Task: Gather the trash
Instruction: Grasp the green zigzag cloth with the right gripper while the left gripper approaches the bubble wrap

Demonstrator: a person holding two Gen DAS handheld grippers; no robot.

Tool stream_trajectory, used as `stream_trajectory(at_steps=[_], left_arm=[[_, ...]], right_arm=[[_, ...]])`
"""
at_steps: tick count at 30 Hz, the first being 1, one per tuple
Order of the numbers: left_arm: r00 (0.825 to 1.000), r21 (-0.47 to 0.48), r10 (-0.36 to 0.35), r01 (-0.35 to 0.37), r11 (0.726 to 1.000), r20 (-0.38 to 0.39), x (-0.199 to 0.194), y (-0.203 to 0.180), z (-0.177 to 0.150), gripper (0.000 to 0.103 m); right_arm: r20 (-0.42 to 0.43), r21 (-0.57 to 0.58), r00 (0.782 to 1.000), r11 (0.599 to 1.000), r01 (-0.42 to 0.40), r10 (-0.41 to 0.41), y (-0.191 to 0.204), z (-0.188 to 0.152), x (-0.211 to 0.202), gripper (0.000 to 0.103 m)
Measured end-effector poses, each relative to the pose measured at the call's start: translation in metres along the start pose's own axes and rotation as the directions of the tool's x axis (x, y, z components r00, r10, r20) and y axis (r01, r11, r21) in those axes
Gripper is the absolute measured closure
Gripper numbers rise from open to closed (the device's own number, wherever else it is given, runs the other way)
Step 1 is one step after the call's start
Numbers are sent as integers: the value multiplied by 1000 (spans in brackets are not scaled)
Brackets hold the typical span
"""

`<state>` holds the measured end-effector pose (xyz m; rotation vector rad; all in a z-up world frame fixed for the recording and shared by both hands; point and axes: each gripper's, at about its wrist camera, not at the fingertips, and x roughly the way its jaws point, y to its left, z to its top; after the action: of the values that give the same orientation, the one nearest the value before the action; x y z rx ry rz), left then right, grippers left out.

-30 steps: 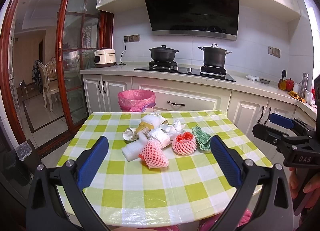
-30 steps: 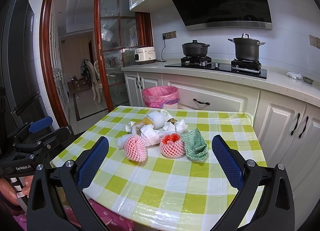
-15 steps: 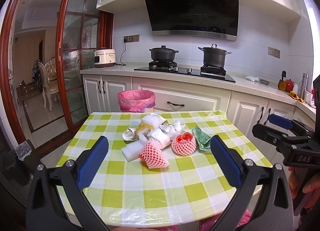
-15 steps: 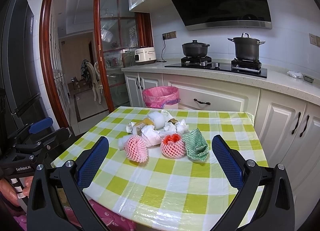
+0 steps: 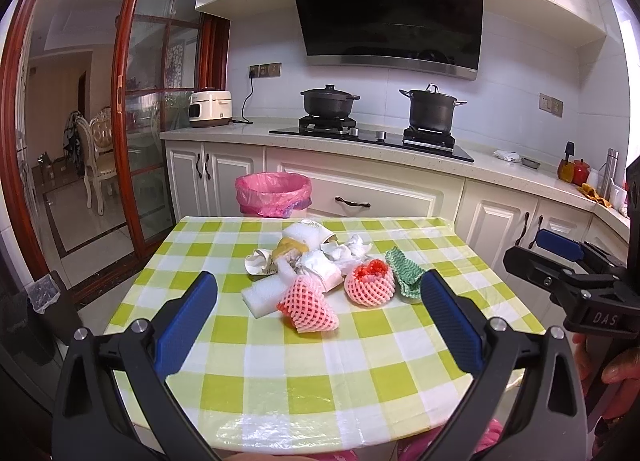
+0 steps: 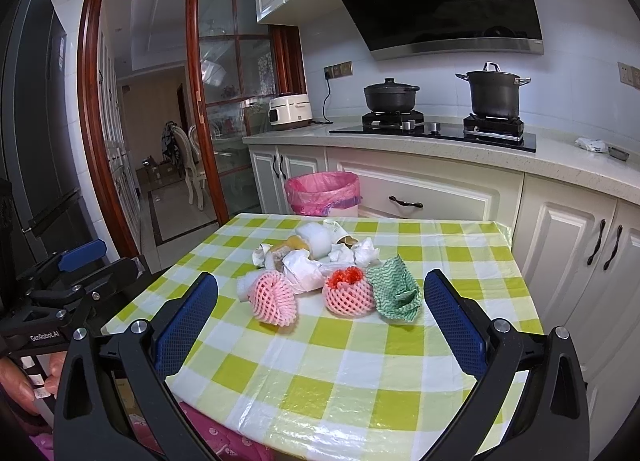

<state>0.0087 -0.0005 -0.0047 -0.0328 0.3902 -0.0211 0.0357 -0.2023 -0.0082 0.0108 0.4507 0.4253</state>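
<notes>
A kitchen table (image 5: 280, 393) under a green-and-white checked plastic cloth is sitting in front of white cabinets, and a pink-lined trash bin (image 5: 273, 194) is standing on the floor just beyond its far edge. The trash is lying heaped near the middle of the cloth: crumpled white paper (image 5: 320, 267), a white foam block (image 5: 262, 297), two pink foam fruit nets (image 5: 310, 303), one of them with something red showing at its mouth, and a green patterned cloth (image 6: 394, 293) at the pile's right side. The left gripper (image 5: 320, 317) is hovering over the near half of the table with its jaws spread wide and nothing between them; the right gripper (image 6: 320, 317) is doing the same, wide and empty, well short of the pile.

The risks are looking fairly plain. The nets and paper are light and springy, so a shallow pinch is likely skidding them along the glossy cloth rather than lifting them. The pieces are touching and overlapping, so pulling one is probably dragging its neighbours toward the table edge. The bin is sitting behind and below the table, so a loosely held scrap is liable to be dropping short during the carry
</notes>
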Motion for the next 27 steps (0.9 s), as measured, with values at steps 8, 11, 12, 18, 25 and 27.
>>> stream_trajectory(at_steps=[8, 11, 12, 18, 25, 27], left_arm=[[1000, 9, -4, 4, 1000, -13, 26, 10, -7, 4], [999, -4, 14, -15, 1000, -48, 46, 20, -13, 4], [997, -18, 17, -18, 1000, -69, 56, 25, -16, 4], [979, -85, 56, -74, 994, -194, 110, 59, -39, 5], [951, -122, 56, -97, 988, -304, 166, 77, -61, 5], [949, -107, 50, -88, 990, -311, 176, 73, -65, 5]], right_arm=[[-30, -5, 999, 1000, 14, -14, -18, -16, 35, 6], [-141, 30, 989, 999, 39, -35, -32, -26, 63, 6], [-175, 38, 984, 998, 52, -44, -38, -30, 73, 6], [-122, 77, 991, 995, 65, -56, -68, -33, 121, 6], [-209, 130, 977, 988, 81, -52, -88, -46, 174, 6], [-238, 119, 969, 988, 93, -63, -92, -50, 185, 6]])
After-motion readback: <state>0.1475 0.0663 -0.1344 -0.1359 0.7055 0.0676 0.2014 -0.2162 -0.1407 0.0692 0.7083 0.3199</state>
